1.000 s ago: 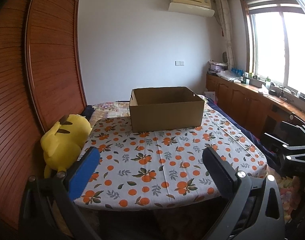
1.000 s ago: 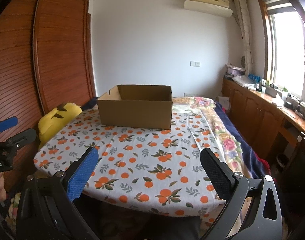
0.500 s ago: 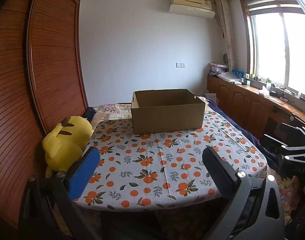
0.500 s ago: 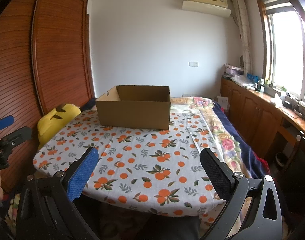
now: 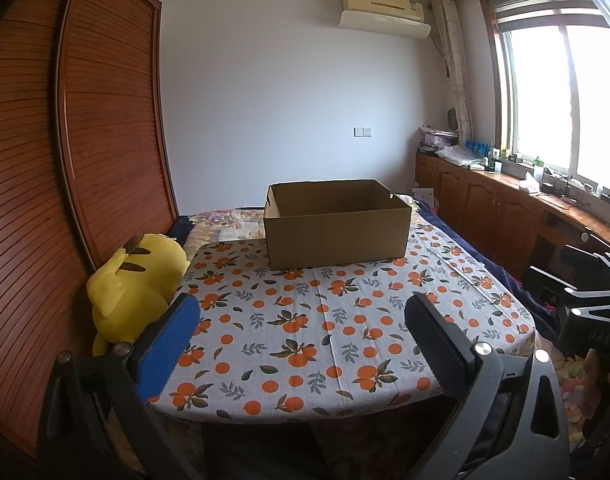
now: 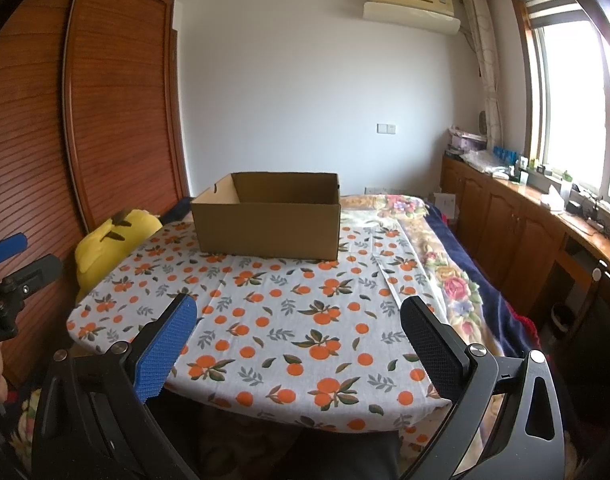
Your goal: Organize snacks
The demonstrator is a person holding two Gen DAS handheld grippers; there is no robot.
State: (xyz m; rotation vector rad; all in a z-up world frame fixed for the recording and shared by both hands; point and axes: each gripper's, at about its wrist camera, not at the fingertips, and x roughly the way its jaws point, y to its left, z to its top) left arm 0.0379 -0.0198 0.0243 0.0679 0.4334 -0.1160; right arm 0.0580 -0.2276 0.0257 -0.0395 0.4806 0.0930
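Observation:
An open brown cardboard box stands at the far side of the table with the orange-print cloth; it also shows in the right wrist view. Its inside looks empty from here. No snacks are in view. My left gripper is open and empty, held off the near edge of the table. My right gripper is open and empty, also off the near edge. Each gripper shows at the side of the other's view: the right one, the left one.
A yellow plush toy leans at the table's left edge against a wooden slatted wardrobe. A bed with a floral blanket lies right of the table. Wooden cabinets run under the window.
Both grippers have tilted or drawn back slightly, so the box and table sit a little lower in both views. Jaws stay open.

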